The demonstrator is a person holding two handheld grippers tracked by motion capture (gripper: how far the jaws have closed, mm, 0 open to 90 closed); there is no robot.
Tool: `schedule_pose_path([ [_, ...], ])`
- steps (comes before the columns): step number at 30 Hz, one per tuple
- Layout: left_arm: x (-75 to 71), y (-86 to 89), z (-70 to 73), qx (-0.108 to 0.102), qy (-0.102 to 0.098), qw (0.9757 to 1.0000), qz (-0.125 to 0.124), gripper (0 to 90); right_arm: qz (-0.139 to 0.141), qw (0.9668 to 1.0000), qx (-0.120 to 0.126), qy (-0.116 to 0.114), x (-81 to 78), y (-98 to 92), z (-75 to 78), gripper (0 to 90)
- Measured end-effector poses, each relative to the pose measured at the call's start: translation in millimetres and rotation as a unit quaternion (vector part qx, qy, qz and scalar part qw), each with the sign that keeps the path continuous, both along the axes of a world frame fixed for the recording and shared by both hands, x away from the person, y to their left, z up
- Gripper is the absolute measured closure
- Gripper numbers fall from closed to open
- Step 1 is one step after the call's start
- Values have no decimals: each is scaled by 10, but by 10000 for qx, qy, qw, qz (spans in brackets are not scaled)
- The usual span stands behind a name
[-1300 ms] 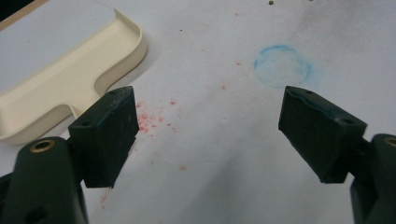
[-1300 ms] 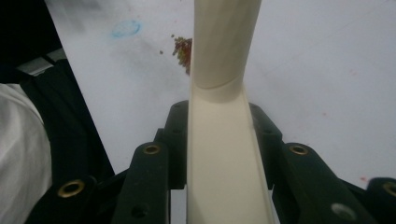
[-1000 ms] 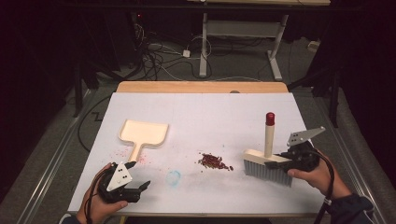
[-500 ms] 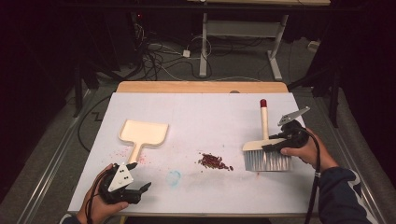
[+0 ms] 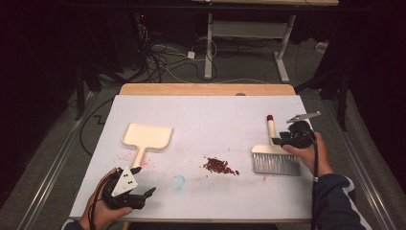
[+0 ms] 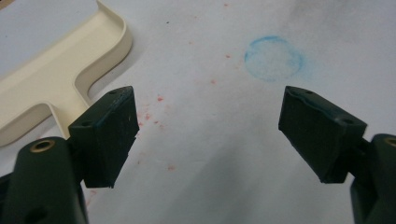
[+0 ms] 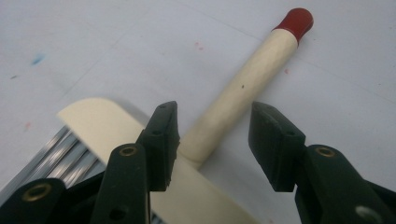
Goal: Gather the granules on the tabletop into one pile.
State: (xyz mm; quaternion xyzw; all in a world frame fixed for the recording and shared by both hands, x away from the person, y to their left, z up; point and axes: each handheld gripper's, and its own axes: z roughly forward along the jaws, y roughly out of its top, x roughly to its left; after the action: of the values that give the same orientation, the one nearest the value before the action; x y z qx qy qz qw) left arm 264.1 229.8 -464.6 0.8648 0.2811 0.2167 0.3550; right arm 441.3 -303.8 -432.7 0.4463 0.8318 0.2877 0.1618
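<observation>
Counting one brush, one dustpan, one crumb pile on the counter. My right gripper has just been closing its jaws around the brush handle, not yet touching; my left gripper gapes over a blue ring.

A faint blue chalk-like ring marks the white paper-covered table at seven o'clock of centre; tangled dark cables lie beyond, toward eleven.

A wooden table under a white paper sheet carries a cream plastic dustpan at left. Reddish-brown crumbs sit mid-sheet, and a cream, red-tipped hand brush lies right, beside a faint blue ring.
</observation>
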Motion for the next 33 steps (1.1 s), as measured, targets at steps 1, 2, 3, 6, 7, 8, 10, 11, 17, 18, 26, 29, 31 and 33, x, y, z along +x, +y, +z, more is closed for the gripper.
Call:
schedule_pose_path([
  [1,4,-2,2,33,-55,10000,-13,192,-64,10000,-65,5,11,36,-20,539],
  [2,4,-3,2,34,-55,10000,-15,192,-147,9998,-129,71,32,87,-56,548],
  [3,1,-4,-2,10,3,10000,-3,192,-283,9993,-209,89,52,117,-86,549],
  [6,4,4,3,28,-49,10000,-11,192,-523,9980,-254,268,111,161,-171,534],
  [7,4,5,3,30,-54,10000,-11,192,-605,9975,-230,289,126,167,-193,527],
  [8,5,6,2,31,-55,10000,-11,192,-664,9970,-211,348,138,176,-209,528],
  [10,1,1,-6,11,15,10000,-13,192,-739,9964,-269,302,145,206,-218,541],
  [11,0,-2,-8,18,14,10000,-20,192,-721,9965,-340,266,145,232,-221,553],
  [17,-5,11,4,-14,-13,10000,16,192,-836,9957,-346,183,131,273,-232,572],
  [18,-6,9,5,3,-21,10000,12,192,-844,9957,-335,176,128,271,-234,572],
  [26,-3,13,17,-6,-98,9999,21,192,-991,9946,-240,-216,92,264,-176,499],
  [29,-4,13,18,-8,-110,9999,31,192,-882,9941,-150,-617,31,278,-61,490],
  [31,-7,10,17,19,-121,9999,33,192,-783,9933,68,-842,-14,284,21,472],
  [33,-8,11,16,7,-115,9999,46,192,-712,9911,191,-1112,-71,295,114,446],
])
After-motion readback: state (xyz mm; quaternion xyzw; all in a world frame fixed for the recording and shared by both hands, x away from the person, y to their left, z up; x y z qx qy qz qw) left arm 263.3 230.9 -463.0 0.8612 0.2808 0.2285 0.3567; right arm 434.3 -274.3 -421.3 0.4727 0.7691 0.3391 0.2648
